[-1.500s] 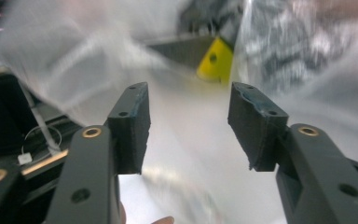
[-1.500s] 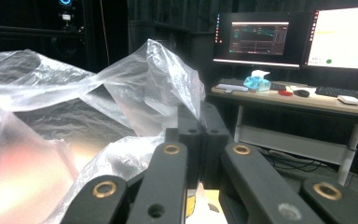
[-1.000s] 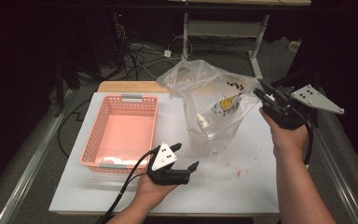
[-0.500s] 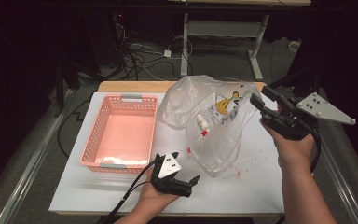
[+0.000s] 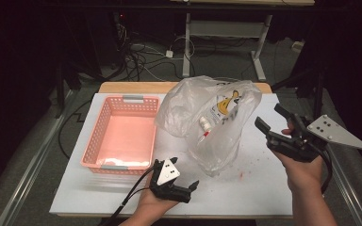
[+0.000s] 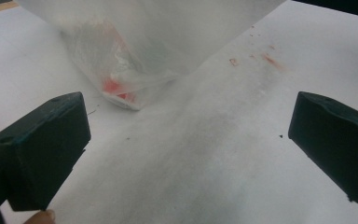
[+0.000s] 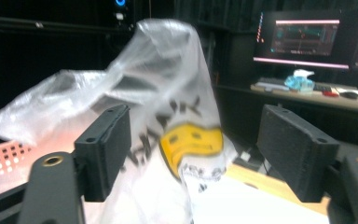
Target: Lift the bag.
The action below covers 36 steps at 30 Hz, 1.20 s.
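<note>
**Both grippers open beside the plastic bag**

The clear plastic bag stands slumped on the white counter, just right of the pink basket, with a small white bottle and a yellow-printed pack showing through its film. The right gripper is held off the bag's right side, jaws spread wide and holding nothing; in the right gripper view the bag billows between and beyond them. The left gripper sits low near the counter's front edge, jaws also apart and empty, aimed at the bag's lower corner.

The step in hand looks like getting a fresh hold on the bag. It would go best with the left gripper pinching the gathered bottom corner, not loose film, while the right takes the upper side, so the contents cannot slide out.

The bag's long axis runs from its puffed top at the far side down to its narrow end near the front, leaning slightly right.
</note>
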Each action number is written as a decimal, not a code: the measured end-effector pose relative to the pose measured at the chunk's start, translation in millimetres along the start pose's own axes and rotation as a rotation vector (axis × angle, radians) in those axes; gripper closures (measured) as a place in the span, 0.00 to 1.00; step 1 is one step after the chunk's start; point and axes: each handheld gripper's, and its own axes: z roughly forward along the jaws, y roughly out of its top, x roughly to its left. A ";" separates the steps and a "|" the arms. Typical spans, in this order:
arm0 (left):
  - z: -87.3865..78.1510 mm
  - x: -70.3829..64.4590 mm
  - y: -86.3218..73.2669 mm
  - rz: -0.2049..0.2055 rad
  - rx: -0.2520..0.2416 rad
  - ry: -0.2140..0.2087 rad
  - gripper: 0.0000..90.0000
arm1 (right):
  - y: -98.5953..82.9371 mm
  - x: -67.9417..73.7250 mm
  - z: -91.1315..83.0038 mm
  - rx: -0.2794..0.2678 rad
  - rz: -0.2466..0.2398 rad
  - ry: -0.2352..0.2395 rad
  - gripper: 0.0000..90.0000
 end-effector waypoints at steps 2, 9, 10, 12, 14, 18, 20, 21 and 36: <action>0.8 -0.1 -1.0 -0.001 0.005 -0.002 0.00 | -7.4 -2.7 -2.4 0.025 -0.003 -0.010 0.25; 1.0 2.3 -2.2 -0.022 0.003 0.000 0.00 | -52.0 -11.3 -2.3 0.149 0.045 -0.019 0.12; 1.1 2.5 -2.1 -0.024 0.001 0.001 0.00 | -59.3 -12.1 -1.5 0.166 0.052 -0.017 0.10; 1.5 2.5 -2.1 -0.023 0.001 0.002 0.00 | -74.1 -12.8 0.6 0.205 0.065 -0.019 0.05; 2.0 2.5 -2.4 -0.024 0.001 -0.001 0.00 | -87.9 -12.9 1.9 0.227 0.075 -0.031 0.01; 1.5 2.5 -3.7 -0.019 0.002 0.002 0.00 | -112.2 -11.7 3.6 0.277 0.087 -0.033 0.00; 1.1 2.5 -5.0 -0.018 0.003 0.002 0.00 | -123.2 -9.5 4.9 0.308 0.083 -0.032 0.00; 0.8 2.6 -5.7 -0.018 0.003 0.002 0.00 | -128.3 -8.6 4.9 0.319 0.086 -0.033 0.00; -2.0 6.5 -14.5 -0.045 -0.009 0.005 0.00 | -159.8 -3.4 2.3 0.356 0.087 -0.023 0.00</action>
